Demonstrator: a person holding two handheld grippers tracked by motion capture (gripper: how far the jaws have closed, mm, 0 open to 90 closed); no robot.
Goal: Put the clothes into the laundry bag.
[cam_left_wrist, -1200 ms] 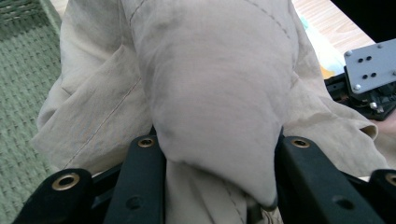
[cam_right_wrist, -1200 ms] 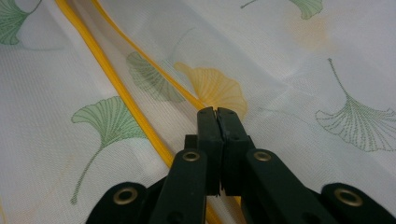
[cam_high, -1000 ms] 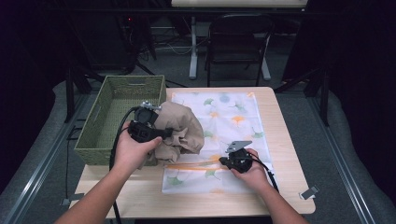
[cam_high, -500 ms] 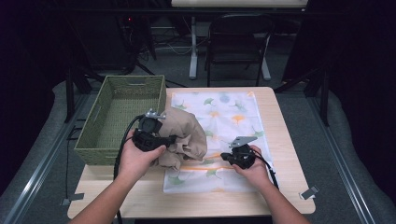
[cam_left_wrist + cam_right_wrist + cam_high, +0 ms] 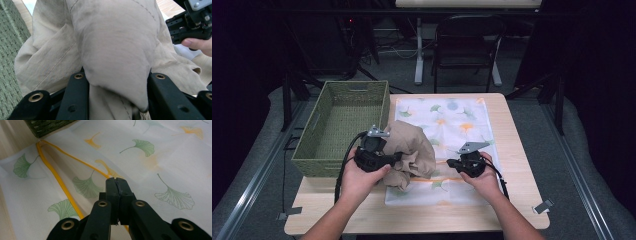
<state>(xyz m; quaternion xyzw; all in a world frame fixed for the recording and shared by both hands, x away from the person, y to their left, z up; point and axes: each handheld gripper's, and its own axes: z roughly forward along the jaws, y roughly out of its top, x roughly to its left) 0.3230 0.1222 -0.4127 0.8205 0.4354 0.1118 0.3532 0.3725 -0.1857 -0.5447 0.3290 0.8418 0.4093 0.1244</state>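
A crumpled beige garment [image 5: 414,150] lies half on a white mesh bag [image 5: 452,117] printed with ginkgo leaves, near the table's front. My left gripper [image 5: 394,159] is shut on the garment from the left; in the left gripper view the cloth [image 5: 112,45] bulges up between the two black jaws of my left gripper [image 5: 118,75]. My right gripper [image 5: 452,163] sits just right of the garment, low over the bag. In the right gripper view my right gripper [image 5: 116,182] has its jaws pressed together on the bag's yellow zipper edge [image 5: 60,182], which is lifted off the lower layer.
A green woven basket [image 5: 342,120] stands at the left of the wooden table [image 5: 512,150], its wall close beside the garment [image 5: 10,50]. A dark chair [image 5: 464,45] and table legs stand beyond the far edge.
My left hand has brought the garment a little toward the near edge and to the right, lower over the bag. The right hand has stayed where it was.
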